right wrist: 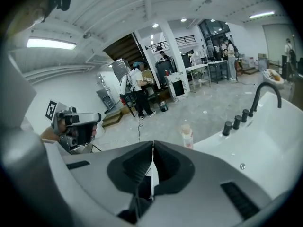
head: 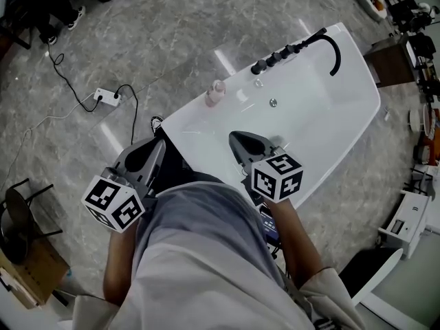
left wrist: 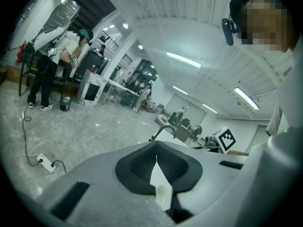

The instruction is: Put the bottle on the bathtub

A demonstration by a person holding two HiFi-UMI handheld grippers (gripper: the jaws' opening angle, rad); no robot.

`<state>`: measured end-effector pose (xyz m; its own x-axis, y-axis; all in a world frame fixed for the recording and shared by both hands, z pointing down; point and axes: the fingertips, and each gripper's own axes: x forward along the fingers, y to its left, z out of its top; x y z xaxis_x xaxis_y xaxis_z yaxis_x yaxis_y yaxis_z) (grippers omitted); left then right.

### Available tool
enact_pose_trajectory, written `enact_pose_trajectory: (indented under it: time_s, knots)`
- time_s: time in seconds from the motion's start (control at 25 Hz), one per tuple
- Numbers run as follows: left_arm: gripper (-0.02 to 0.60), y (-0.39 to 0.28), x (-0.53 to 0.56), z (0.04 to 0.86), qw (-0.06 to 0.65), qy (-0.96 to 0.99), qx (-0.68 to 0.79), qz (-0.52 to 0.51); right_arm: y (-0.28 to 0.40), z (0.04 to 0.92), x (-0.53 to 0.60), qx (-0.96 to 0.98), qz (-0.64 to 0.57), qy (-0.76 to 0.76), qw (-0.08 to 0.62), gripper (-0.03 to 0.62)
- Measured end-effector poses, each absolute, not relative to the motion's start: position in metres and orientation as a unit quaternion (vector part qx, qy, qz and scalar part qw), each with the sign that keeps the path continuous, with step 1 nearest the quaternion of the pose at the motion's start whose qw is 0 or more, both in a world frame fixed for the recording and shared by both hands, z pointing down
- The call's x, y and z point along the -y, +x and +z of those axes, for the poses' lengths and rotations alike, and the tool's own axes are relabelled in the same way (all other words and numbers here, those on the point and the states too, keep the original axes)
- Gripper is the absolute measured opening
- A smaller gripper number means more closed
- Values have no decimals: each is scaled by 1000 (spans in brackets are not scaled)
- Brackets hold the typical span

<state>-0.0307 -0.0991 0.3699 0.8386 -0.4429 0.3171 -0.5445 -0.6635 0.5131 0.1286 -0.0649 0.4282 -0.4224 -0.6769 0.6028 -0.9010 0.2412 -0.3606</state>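
Pink bottle (head: 216, 93) stands upright on the near-left rim of the white bathtub (head: 330, 122), well apart from both grippers; label too small to read. Right gripper view shows the same bottle (right wrist: 187, 135) on the rim, left of the row of black knobs (right wrist: 235, 122) and the curved black faucet (right wrist: 265, 96). Left gripper (head: 152, 151) is held off the tub's left corner, above the floor, and its jaws meet at the tips with nothing between them (left wrist: 156, 157). A white wedge shows behind them, with a pale blob low in it; cannot tell what it is. Right gripper (head: 240, 141) is over the tub's near edge, jaws pressed together and empty (right wrist: 152, 148). The person's grey shirt (head: 206, 253) hides the tub's near end and part of both forearms. Power strip (head: 107, 96) and black cable lie on the marble floor. Cardboard box (head: 27, 280) is cut off at the left edge.
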Motion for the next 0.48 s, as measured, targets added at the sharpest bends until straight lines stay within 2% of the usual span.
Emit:
enact_pose_trajectory:
  time_s: [0.48]
  knots:
    - [5, -27, 86, 366, 299, 911, 275, 75, 129, 406, 41, 782, 303, 512, 187, 11]
